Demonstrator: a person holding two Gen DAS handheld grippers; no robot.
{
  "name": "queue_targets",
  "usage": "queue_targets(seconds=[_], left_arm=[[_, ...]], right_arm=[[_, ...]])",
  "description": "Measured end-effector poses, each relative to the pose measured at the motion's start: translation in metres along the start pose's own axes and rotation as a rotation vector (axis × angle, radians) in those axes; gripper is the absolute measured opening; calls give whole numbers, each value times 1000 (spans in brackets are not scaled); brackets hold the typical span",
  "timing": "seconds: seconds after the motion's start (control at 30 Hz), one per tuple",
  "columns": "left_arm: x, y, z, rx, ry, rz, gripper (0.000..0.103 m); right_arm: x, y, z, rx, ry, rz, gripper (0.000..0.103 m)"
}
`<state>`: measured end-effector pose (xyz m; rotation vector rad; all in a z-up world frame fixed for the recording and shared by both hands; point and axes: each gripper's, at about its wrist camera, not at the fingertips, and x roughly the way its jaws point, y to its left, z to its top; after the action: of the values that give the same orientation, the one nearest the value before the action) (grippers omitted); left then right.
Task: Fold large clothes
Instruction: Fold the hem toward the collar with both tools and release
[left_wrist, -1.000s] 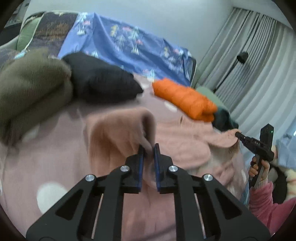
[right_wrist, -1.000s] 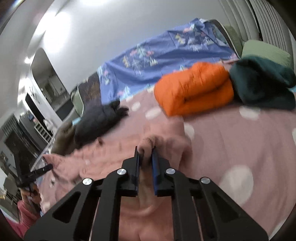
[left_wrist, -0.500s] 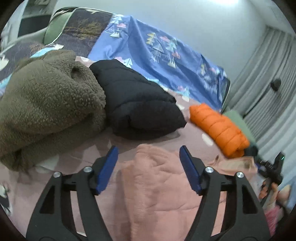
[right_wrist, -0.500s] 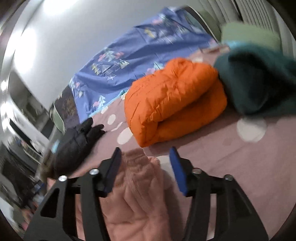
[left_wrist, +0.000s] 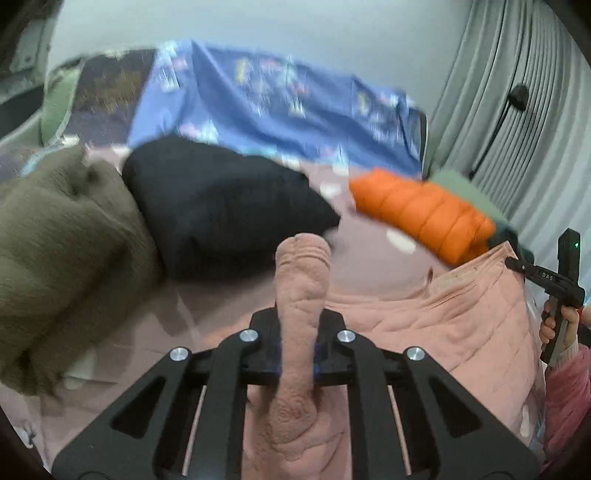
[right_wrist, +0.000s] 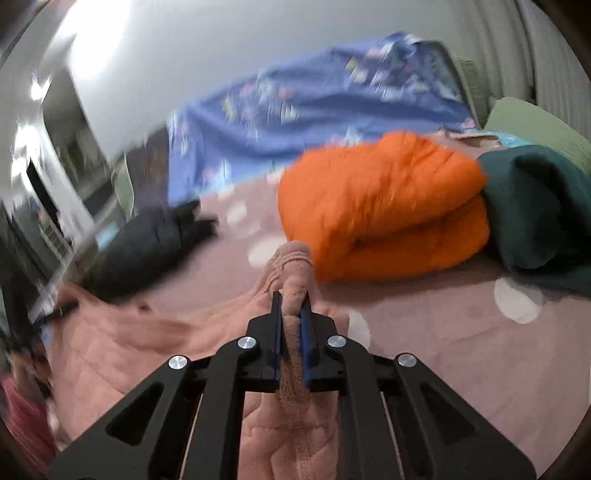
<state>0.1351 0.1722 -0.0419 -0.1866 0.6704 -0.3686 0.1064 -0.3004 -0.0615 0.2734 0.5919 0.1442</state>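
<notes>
A large pink quilted fleece garment (left_wrist: 436, 317) lies spread on the pink dotted bed cover (left_wrist: 380, 254). My left gripper (left_wrist: 298, 343) is shut on a bunched fold of it, which sticks up between the jaws. My right gripper (right_wrist: 291, 332) is shut on another bunched fold of the same pink garment (right_wrist: 122, 354), held just above the bed. The right gripper also shows at the right edge of the left wrist view (left_wrist: 554, 284), in a hand with a pink sleeve.
Folded clothes lie along the far side: an olive fleece (left_wrist: 55, 258), a black jacket (left_wrist: 221, 210), an orange puffer (right_wrist: 380, 206) and a dark green garment (right_wrist: 543, 206). A blue patterned sheet (left_wrist: 280, 110) hangs behind. Grey curtains (left_wrist: 524, 110) stand at the right.
Half a second ago both grippers were open over the pink garment. Both have now shut on folds of it and lifted them.
</notes>
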Motion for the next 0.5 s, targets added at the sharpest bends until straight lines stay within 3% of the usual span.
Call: queue_targets(seconds=[0.07, 0.13, 0.2, 0.23, 0.33, 0.4, 0.5], left_arm=[[3, 7, -3, -2, 19, 31, 12], [26, 17, -14, -1, 97, 100, 13], [53, 26, -28, 17, 155, 156, 21], [68, 30, -41, 44, 150, 191, 23], [63, 32, -44, 47, 113, 193, 24], [58, 30, -41, 49, 117, 206, 30], [39, 20, -32, 70, 85, 268, 45]], right_arm=[[12, -6, -3, -8, 42, -63, 8], [39, -9, -16, -49, 104, -154, 9], [67, -10, -31, -90, 142, -228, 10], [75, -12, -38, -99, 150, -247, 11], [72, -17, -40, -93, 131, -260, 13], [64, -13, -38, -130, 109, -331, 40], [42, 3, -35, -181, 63, -410, 48]])
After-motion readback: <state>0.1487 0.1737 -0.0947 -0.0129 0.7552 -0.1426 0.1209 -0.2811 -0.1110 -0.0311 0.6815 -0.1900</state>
